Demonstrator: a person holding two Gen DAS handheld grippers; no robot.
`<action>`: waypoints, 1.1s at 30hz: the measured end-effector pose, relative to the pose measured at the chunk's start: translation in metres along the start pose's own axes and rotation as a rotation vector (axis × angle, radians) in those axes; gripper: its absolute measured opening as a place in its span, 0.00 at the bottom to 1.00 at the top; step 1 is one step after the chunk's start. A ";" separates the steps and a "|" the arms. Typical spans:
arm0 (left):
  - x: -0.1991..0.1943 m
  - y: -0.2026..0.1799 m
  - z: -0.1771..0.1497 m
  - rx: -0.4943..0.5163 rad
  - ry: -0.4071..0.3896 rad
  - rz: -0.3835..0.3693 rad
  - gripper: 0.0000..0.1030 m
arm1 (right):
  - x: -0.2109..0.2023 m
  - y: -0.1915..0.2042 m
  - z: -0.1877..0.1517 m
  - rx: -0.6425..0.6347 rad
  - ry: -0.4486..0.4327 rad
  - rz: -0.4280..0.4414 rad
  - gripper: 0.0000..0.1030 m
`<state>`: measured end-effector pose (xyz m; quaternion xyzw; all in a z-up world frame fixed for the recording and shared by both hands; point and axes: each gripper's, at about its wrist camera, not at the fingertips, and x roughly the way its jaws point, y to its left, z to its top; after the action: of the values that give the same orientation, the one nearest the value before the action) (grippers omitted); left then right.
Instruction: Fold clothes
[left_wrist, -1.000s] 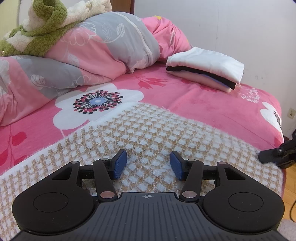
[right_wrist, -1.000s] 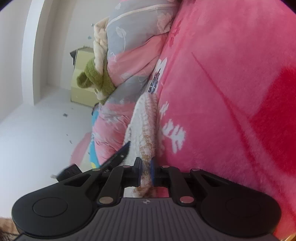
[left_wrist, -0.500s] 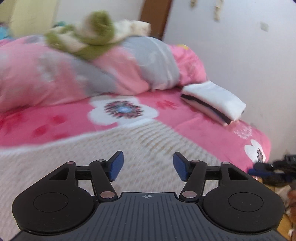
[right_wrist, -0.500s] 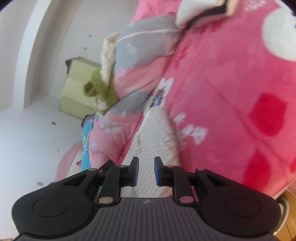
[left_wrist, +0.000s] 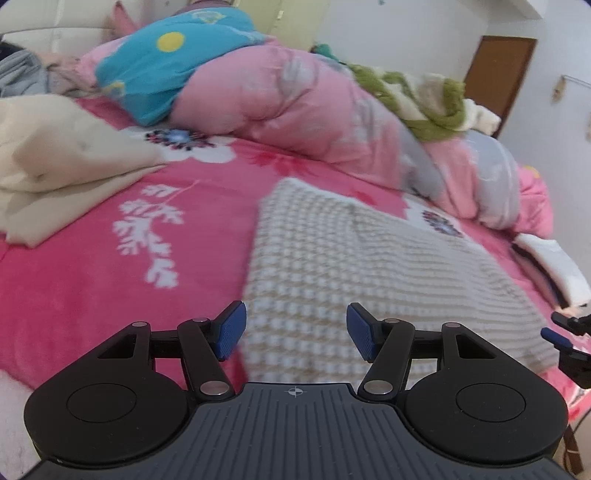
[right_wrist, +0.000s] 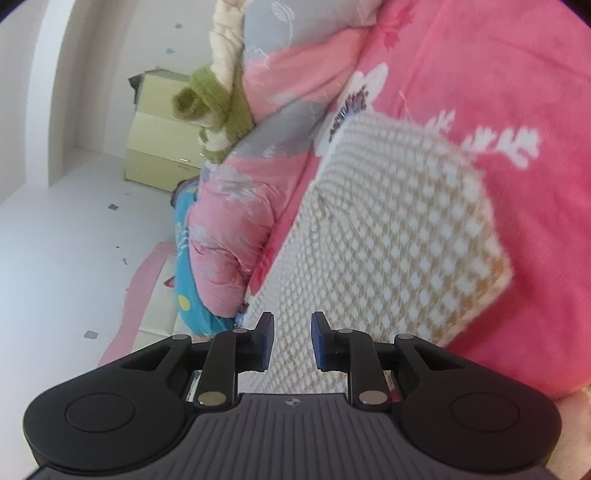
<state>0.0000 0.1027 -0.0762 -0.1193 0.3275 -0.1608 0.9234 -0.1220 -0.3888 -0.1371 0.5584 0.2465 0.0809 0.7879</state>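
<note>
Both hand-held grippers released, checkered garment (left_wrist: 369, 266) now folded flat

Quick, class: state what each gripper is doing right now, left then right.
Left gripper: open, holding nothing, above the beige-and-white checked knitted garment.
Right gripper: open, jaws just widened, nothing between them; the garment lies released on the pink bedspread.

Folded beige-and-white checked garment (left_wrist: 369, 266) lies flat on bed.

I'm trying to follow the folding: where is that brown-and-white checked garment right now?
The checked garment lies folded on the pink bedspread, centre-right in the left wrist view, just ahead of the open left hand-held gripper, below the pink quilt.
</note>
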 end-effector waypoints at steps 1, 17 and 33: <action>0.002 0.002 -0.001 -0.005 0.001 -0.001 0.58 | 0.004 0.000 -0.002 0.006 0.001 -0.010 0.23; 0.016 0.076 -0.009 -0.376 0.046 -0.175 0.15 | 0.041 -0.015 -0.020 0.046 0.005 -0.139 0.21; 0.053 0.083 -0.011 -0.378 0.128 -0.184 0.10 | 0.045 -0.021 -0.020 0.060 -0.007 -0.122 0.20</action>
<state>0.0505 0.1581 -0.1415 -0.3093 0.3977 -0.1872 0.8433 -0.0962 -0.3614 -0.1747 0.5660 0.2795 0.0233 0.7752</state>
